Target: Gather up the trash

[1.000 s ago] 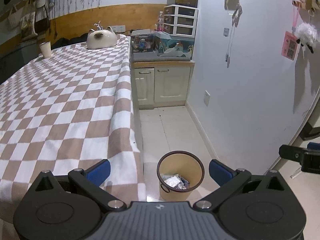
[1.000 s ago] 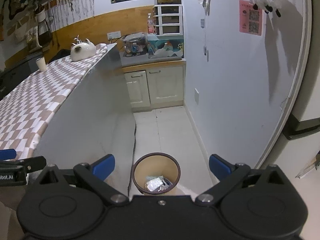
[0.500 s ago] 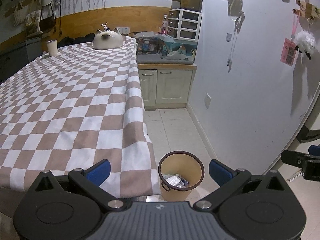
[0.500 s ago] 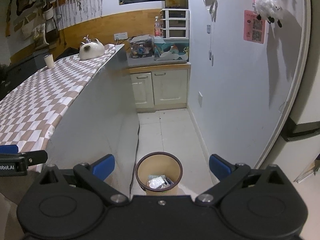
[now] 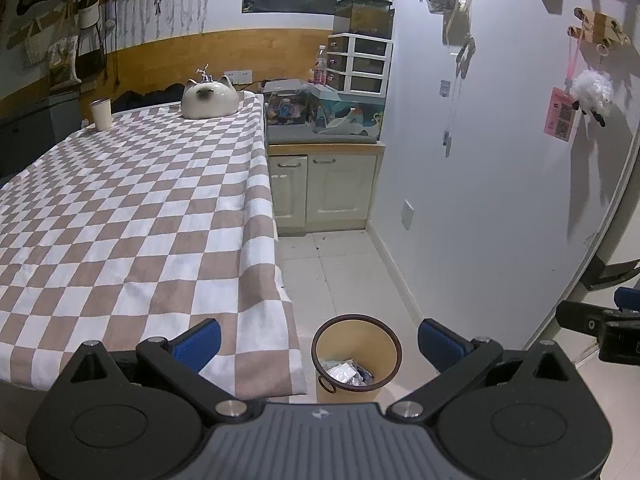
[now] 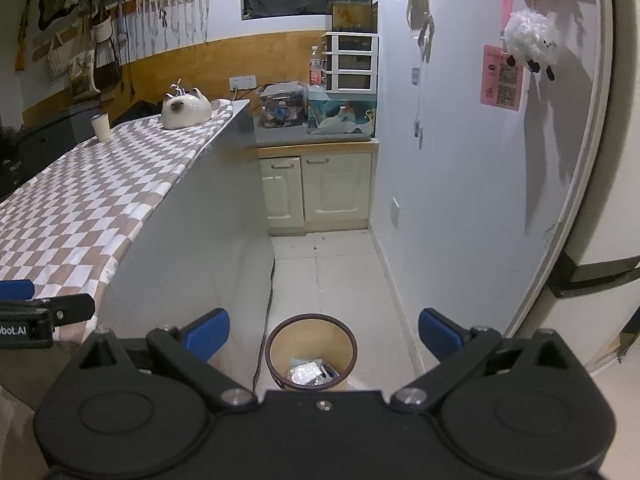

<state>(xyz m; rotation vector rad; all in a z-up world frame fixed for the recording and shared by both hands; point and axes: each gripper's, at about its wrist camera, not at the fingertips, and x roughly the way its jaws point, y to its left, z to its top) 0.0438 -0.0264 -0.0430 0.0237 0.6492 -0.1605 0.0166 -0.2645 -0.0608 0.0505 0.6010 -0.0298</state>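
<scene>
Over the last second both cameras rise and pull back: in the left wrist view more of the checked cloth on the desk [image 5: 132, 216] comes into sight, its hanging corner now shows in full, and the bin [image 5: 356, 356] sits slightly smaller and lower in frame than before. This suggests that a drop into the bin is complete and the grippers are withdrawing to look for further trash. The left gripper [image 5: 319, 340] has its fingers spread wide and holds nothing; the right gripper [image 6: 324, 330] is likewise wide open and empty. The bin stands on the floor just beside the desk corner, and in both views it appears between the two blue fingertips but well below and beyond them, not touching either. Crumpled wrappers [image 6: 308, 372] lie at its bottom. On the desk, only a cat-shaped ceramic piece [image 5: 209, 98] and a cup [image 5: 101, 113] are visible at the far end, well apart from the fingers; no loose trash is visible on the cloth, so the task appears near its end
</scene>
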